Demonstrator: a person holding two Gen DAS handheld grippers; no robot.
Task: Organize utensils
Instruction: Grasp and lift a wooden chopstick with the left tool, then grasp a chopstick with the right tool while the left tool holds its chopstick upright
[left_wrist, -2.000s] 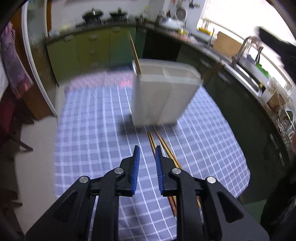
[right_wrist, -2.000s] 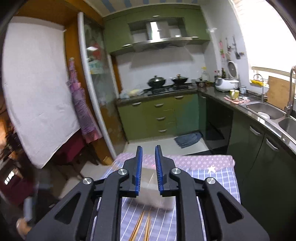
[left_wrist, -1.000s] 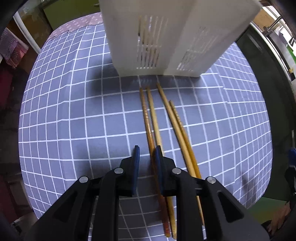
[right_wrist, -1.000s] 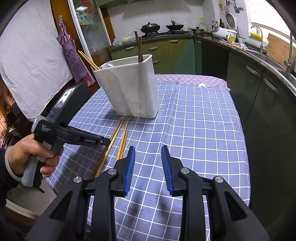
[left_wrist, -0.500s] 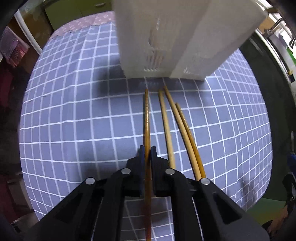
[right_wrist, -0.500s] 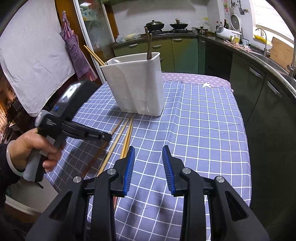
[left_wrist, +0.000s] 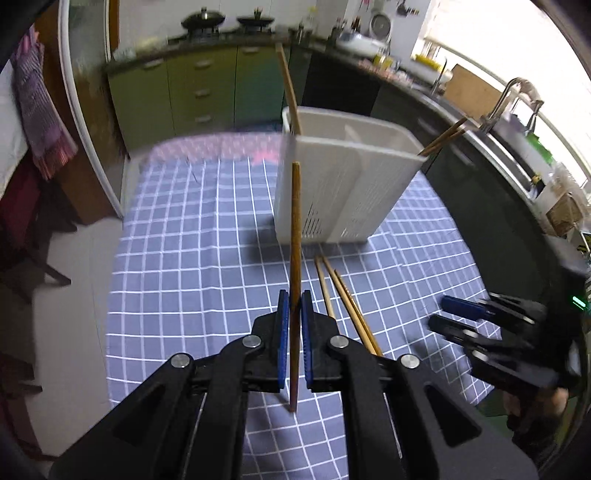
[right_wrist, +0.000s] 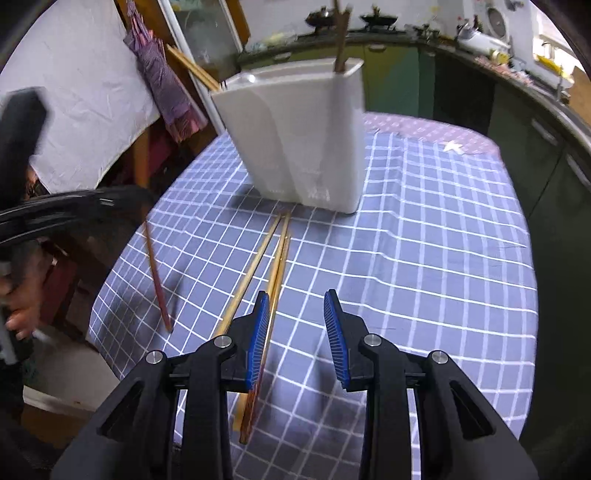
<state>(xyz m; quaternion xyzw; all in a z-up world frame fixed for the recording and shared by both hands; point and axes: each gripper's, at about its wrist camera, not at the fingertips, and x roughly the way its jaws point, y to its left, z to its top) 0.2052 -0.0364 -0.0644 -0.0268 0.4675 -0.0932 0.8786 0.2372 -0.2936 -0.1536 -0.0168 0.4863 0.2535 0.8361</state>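
Left wrist: left tongs (left_wrist: 294, 345) clamp 1 chopstick (left_wrist: 295, 236) above the tablecloth (left_wrist: 192, 266).

White utensil holder (left_wrist: 343, 184) stands at 12 o'clock on the checked tablecloth (left_wrist: 184, 266), blocking the straight path ahead. Chopsticks sticking out of holder (left_wrist: 290, 96) lean outward above its rim, narrowing access from above at the corners. Bare cloth at 9–11 o'clock of the holder, free passage there. Three loose chopsticks (left_wrist: 340, 295) lie flat at 6 o'clock of the holder, low obstacle. Right gripper (left_wrist: 458, 314) occupies the 3–4 o'clock side in the left wrist view. Held chopstick (left_wrist: 295, 258) projects forward from the left gripper (left_wrist: 294, 321) toward the holder wall. Cloth at 1–3 o'clock in the right wrist view is bare.
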